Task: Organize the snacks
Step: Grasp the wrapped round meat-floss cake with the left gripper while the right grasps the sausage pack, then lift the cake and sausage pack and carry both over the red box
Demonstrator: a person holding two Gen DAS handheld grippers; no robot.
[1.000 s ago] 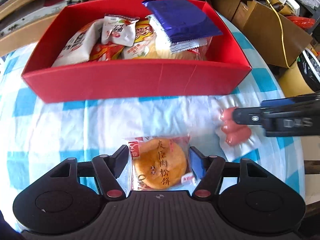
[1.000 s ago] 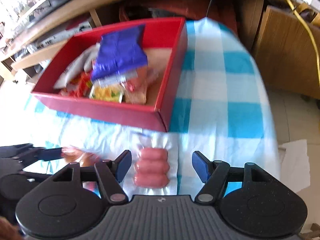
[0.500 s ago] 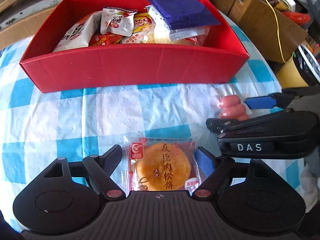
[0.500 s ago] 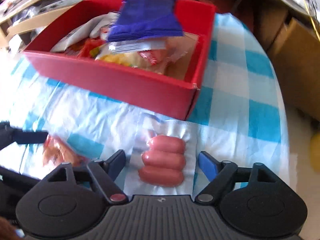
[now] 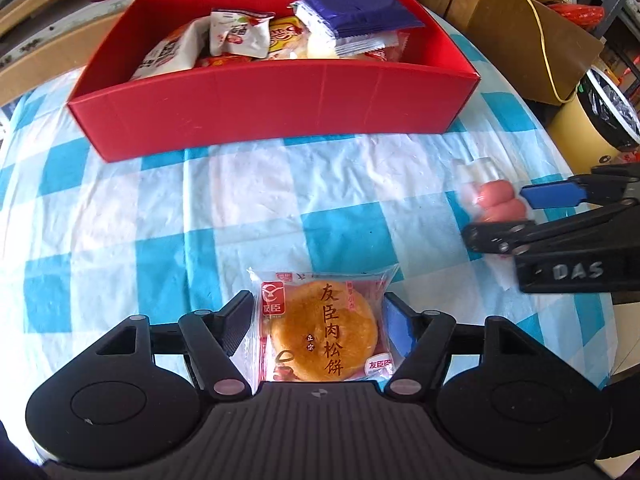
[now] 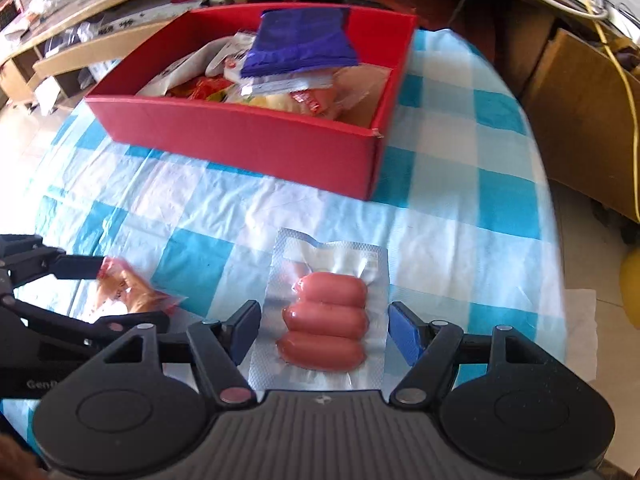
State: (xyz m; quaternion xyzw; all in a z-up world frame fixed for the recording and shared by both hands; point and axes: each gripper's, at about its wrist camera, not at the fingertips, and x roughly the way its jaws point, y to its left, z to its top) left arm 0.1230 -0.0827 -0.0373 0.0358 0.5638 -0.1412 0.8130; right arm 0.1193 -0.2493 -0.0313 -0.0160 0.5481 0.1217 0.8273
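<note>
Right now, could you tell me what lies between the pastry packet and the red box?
Only bare checked tablecloth separates the pastry packet from the red box, as the left wrist view shows.

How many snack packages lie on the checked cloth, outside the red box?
2. The round golden pastry in clear wrap lies between the left claw's fingers; the vacuum-sealed pack of three pink sausages lies between the right claw's.

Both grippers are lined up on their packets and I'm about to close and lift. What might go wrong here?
The sausage pack lies flat with wide thin film edges, so the right gripper may pinch only film and slip. The left gripper could crush the meat floss cake. The red box is already heaped under the purple packet, so additions might slide out.
</note>
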